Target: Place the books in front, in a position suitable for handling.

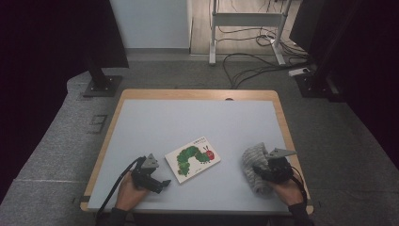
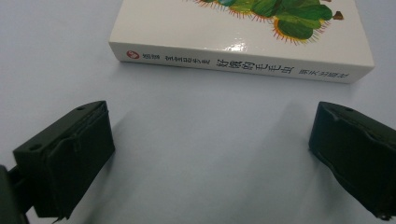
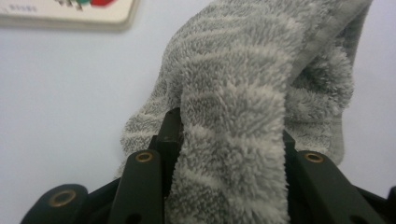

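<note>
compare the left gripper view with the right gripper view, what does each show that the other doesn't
Left gripper view: the book's spine with printed characters, the green caterpillar picture on its cover, and the left gripper with its fingers wide apart over bare table, nothing between them.

Right gripper view: a fluffy grey cloth bunched up, with a fold pinched between the fingers of the right gripper.

Both: the book, though the right gripper view catches just a corner, and the pale table.

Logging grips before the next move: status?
Right tool shut on grey towel. Left tool open, facing the book spine, not touching. Table between them bare.
</note>
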Tool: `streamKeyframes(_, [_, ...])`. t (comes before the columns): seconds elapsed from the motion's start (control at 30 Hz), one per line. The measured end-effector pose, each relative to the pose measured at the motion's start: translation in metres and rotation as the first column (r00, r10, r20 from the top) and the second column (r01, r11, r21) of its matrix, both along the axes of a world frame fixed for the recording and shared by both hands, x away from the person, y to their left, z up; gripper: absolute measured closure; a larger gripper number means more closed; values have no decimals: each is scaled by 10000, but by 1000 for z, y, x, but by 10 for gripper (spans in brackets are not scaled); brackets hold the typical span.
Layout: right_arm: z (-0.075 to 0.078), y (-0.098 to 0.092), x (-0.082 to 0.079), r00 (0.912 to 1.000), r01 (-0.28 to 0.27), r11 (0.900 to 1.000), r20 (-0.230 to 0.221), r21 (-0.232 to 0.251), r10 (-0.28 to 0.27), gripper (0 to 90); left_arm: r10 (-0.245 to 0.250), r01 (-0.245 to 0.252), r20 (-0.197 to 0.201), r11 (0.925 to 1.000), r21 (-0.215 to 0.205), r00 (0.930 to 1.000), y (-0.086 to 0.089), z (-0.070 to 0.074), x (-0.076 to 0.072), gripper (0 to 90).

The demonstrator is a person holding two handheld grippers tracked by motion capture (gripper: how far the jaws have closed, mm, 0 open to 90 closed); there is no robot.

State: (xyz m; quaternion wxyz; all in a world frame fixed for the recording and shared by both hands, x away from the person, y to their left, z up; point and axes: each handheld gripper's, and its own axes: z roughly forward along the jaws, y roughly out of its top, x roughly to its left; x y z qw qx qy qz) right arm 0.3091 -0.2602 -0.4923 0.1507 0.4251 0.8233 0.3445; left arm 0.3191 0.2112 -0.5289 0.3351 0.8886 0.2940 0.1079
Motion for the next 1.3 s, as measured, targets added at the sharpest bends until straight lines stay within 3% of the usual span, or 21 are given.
streamKeyframes(0.23, [24,7,4,9989,-283,9994,374,214,275,591,79,-79,24,10000,-11,10000,0,0,-2,8])
streamKeyframes(0.53, [40,25,17,9947,-822,9961,639,321,800,588,105,-105,-56,9999,6,9999,7,1,-7,0])
streamKeyframes(0.83, [47,53,32,9883,-1329,9906,797,325,1299,583,543,-543,-25,9985,21,9985,18,1,-12,0])
streamKeyframes(1.3, [46,103,58,9756,-2072,9783,747,4,2066,582,556,-556,-67,9985,-17,9984,18,0,-12,0])
